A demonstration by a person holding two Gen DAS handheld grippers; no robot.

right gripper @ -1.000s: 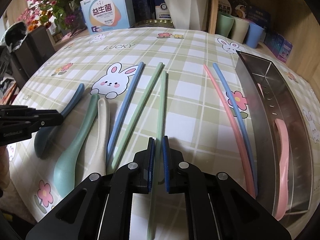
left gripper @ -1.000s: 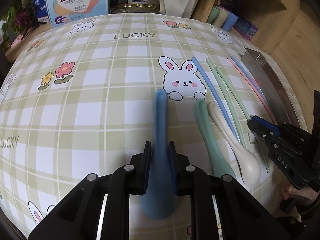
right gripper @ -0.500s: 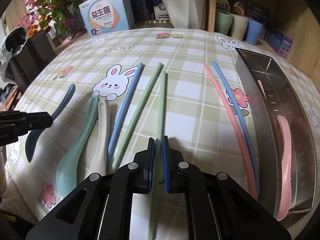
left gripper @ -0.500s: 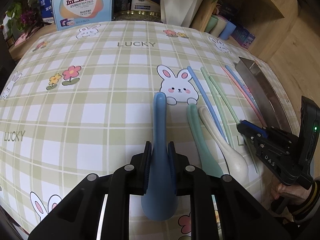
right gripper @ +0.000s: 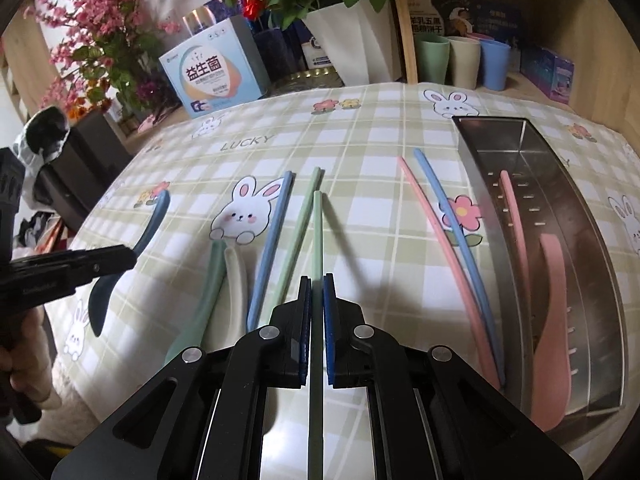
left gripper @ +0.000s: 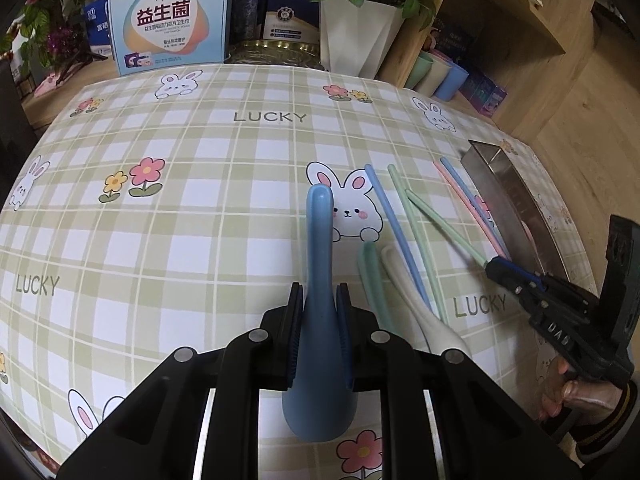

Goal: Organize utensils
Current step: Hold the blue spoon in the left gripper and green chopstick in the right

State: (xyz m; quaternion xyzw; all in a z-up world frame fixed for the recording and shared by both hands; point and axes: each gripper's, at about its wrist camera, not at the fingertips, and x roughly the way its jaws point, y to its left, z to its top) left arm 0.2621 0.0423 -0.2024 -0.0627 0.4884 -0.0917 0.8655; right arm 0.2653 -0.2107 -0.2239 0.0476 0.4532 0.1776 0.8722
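Both tongs are lifting off the bench (left gripper: 200, 240): left tongs (left gripper: 319, 300) squeezing the blue spoon (left gripper: 319, 320), right tongs (right gripper: 317, 292) pinching a green chopstick (right gripper: 317, 240), with the tray (right gripper: 600, 264) waiting at three o'clock.

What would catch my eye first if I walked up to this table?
Probably the two black tools, each gripping a pastel utensil: the left hand-held gripper clamps a blue spoon, the right hand-held gripper a green chopstick. Along the tablecloth's right edge, a steel tray already holds a pink spoon.

Both wrist views look steeply down (close) onto one tablecloth (left gripper: 200, 240).
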